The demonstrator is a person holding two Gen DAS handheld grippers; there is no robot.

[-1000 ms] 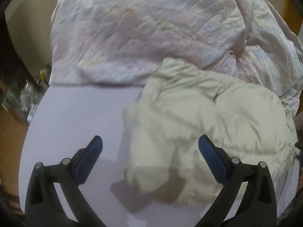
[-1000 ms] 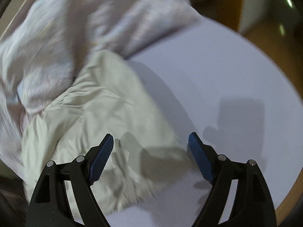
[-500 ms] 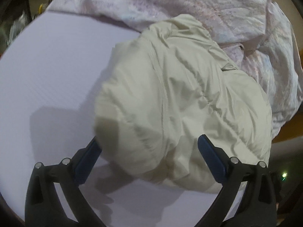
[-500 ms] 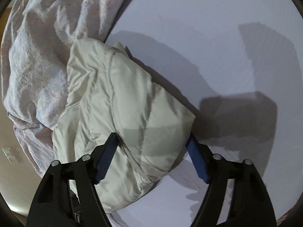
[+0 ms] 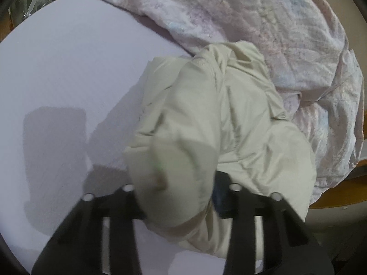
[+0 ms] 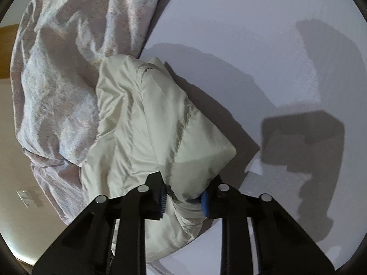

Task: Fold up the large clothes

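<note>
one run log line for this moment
left tool: shut on cream puffy jacket | right tool: shut on jacket | pastel crumpled sheet behind

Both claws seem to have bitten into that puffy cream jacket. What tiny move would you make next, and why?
Probably lift both claws a little and draw them apart. The left claw and right claw each pinch a bunched edge of the cream jacket, which lies crumpled against the floral quilt on the lilac sheet. Spreading it should come before any fold.

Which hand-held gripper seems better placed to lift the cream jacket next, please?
Probably the right hand-held gripper: its blue pads visibly pinch a fold of the cream jacket. The left hand-held gripper is blurred, its hold unclear.
</note>
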